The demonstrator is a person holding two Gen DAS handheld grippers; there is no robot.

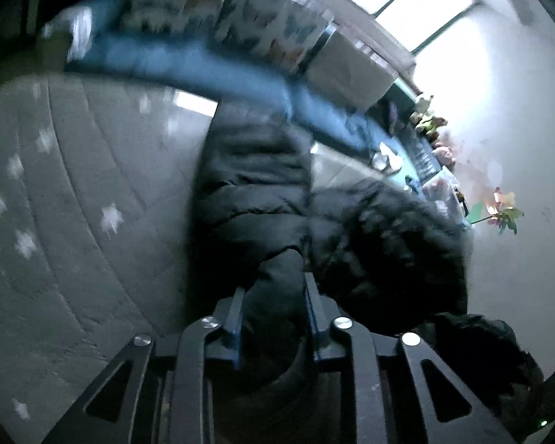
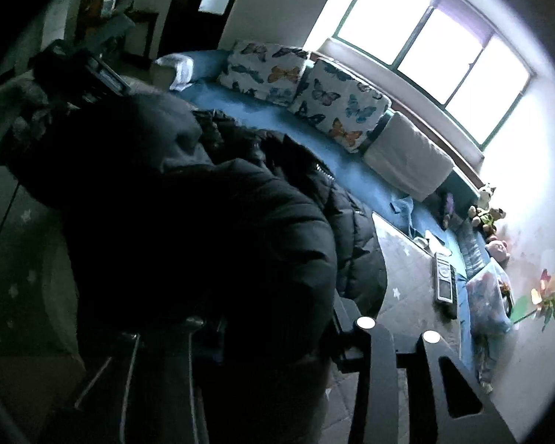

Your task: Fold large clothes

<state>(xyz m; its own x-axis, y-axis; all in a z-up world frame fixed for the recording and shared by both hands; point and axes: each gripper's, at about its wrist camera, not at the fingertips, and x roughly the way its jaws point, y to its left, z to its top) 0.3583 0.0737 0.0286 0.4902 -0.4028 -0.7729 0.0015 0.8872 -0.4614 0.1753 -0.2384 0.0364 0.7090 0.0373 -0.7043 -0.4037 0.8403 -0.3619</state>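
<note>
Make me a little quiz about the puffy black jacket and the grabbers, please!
1. True or false: the left gripper has black puffer jacket fabric between its fingers.
2. What pattern is on the pillows? A) butterflies B) stripes C) dots
3. What does the jacket lie on?

Key: 1 true. 2 A. 3 a grey blanket with white stars.

**Open bedspread to one side, clutter along the far edge**

The black puffer jacket (image 1: 255, 192) bulked across the grey star-patterned bedspread (image 1: 74, 185), blocking its middle. Bare bedspread lay open beside it. Butterfly cushions (image 2: 303, 85) lined the far edge. A remote (image 2: 444, 277) and soft toys (image 2: 484, 214) crowded the corner near the wall.
</note>
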